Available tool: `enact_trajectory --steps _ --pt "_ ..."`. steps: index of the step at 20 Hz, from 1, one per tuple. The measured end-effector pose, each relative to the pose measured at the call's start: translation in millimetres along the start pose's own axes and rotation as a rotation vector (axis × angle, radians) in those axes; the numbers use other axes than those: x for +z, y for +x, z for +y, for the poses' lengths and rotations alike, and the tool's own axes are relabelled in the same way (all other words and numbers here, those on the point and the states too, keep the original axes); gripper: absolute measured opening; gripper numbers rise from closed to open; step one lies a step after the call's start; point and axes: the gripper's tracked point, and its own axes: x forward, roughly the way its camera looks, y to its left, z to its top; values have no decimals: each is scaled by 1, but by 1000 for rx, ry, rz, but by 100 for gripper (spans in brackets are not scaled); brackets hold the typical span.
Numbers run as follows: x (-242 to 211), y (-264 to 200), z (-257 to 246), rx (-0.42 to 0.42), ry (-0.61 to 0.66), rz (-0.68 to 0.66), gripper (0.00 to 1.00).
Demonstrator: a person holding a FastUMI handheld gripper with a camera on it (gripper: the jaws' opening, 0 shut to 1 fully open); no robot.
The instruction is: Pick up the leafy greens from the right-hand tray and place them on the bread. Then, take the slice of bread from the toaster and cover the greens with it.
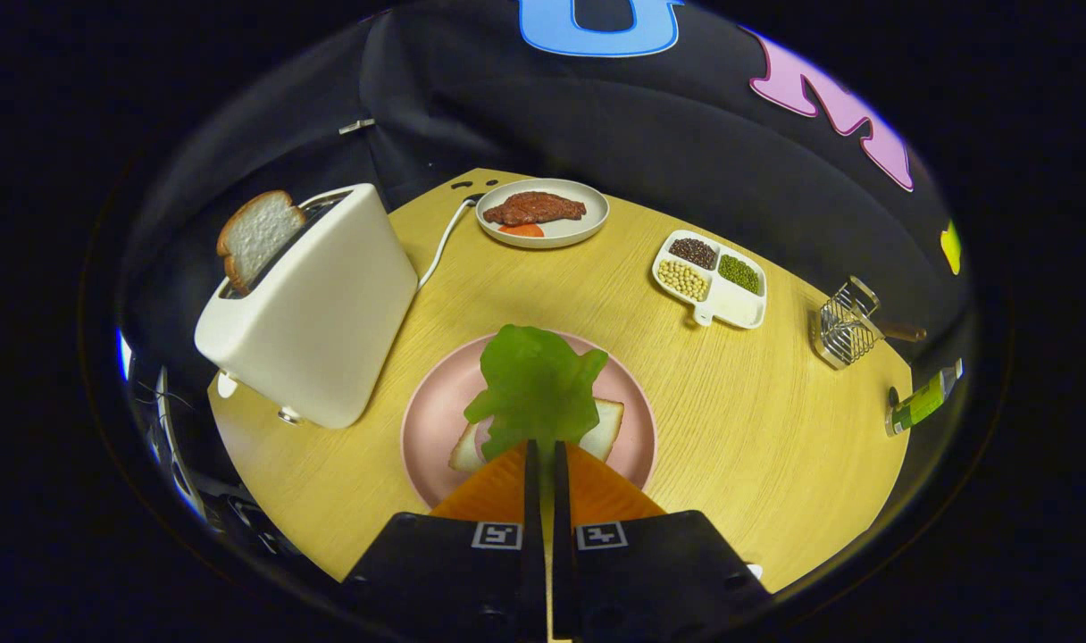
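Toaster (315, 304) at left w/ bread slice (255, 234) standing in its slot. Centre: pink plate (431, 420), base bread (607, 429), greens (536, 393) over it. Tongs (543, 454) nearly pressed together, pinching the greens' near edge, prob. not yet let go. Step 1 closing out; next: release, then over to the slice.

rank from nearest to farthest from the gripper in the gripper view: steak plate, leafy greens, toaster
1. leafy greens, pinched between the gripper fingertips, over the bread on the pink plate
2. toaster, beyond the fingers, to their left
3. steak plate, far across the table
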Motion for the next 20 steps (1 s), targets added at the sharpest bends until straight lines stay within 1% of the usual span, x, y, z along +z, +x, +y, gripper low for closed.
enact_trajectory --steps 1,3,5,6,7,10,14,17,20 --pt "-2 4 -1 -8 2 7 8" --pt "-2 10 -1 -14 8 4 12" --pt "-2 12 1 -20 22 7 32" --pt "0 10 -1 -33 23 -2 49" --pt "5 6 -1 -42 24 -24 53" --pt "34 -21 5 -46 33 -138 61" --pt "93 -74 37 0 31 -321 62" --pt "132 -108 75 44 -6 -425 62" --pt "161 -126 124 110 -45 -491 62"
